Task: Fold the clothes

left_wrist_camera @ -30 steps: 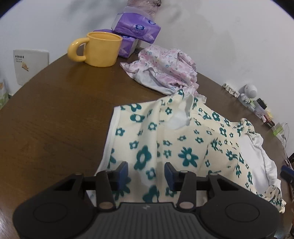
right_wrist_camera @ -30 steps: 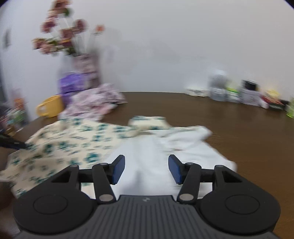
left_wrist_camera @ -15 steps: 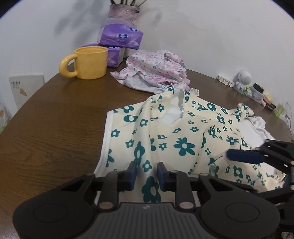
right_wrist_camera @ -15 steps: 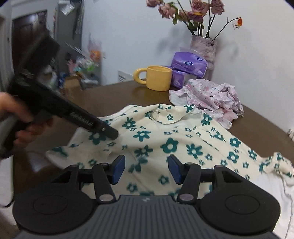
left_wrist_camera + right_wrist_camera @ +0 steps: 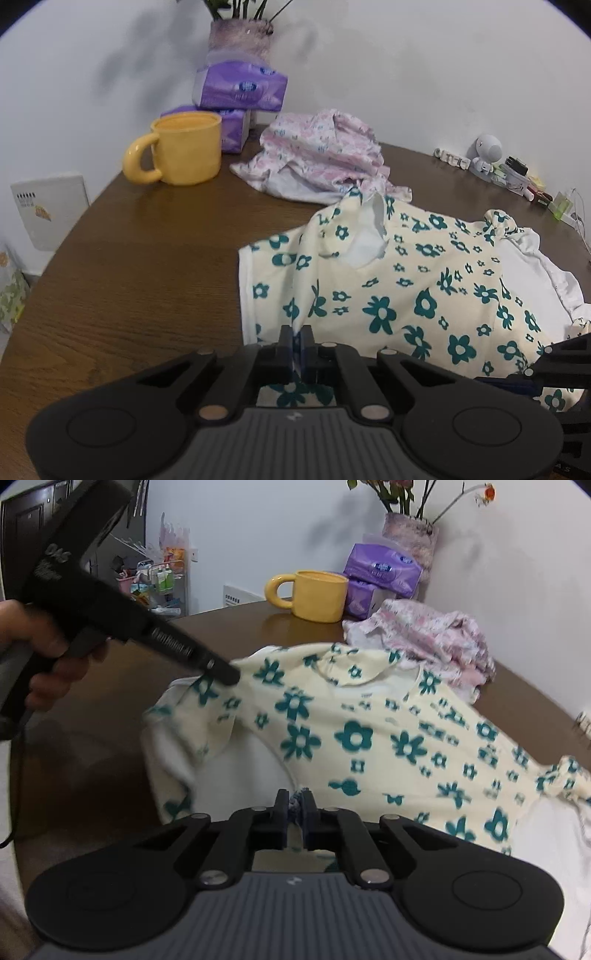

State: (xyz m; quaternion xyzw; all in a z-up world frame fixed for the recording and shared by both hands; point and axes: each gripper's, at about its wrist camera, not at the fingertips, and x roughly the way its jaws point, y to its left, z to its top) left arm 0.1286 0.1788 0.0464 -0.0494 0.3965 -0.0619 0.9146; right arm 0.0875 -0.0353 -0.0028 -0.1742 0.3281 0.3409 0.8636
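Note:
A cream garment with teal flowers (image 5: 406,288) (image 5: 388,734) lies spread on the brown table (image 5: 147,258); its white inside shows at the right edge. My left gripper (image 5: 297,338) is shut on the garment's near hem. My right gripper (image 5: 295,801) is shut on another edge of the same garment, and the cloth there hangs lifted and stretched. In the right wrist view the left gripper (image 5: 231,674) pinches the cloth's left corner, held by a hand (image 5: 37,646). In the left wrist view, part of the right gripper's body shows at the lower right.
A crumpled pink floral garment (image 5: 321,158) lies behind the cream one. A yellow mug (image 5: 184,153), purple tissue packs (image 5: 240,88) and a vase (image 5: 238,37) stand at the back. Small items (image 5: 498,166) line the wall at the right. The table's edge curves at the left.
Both grippers have gone from open to shut on the cream garment's edge. The right gripper swung left to face the garment, whose near edge now hangs lifted between them.

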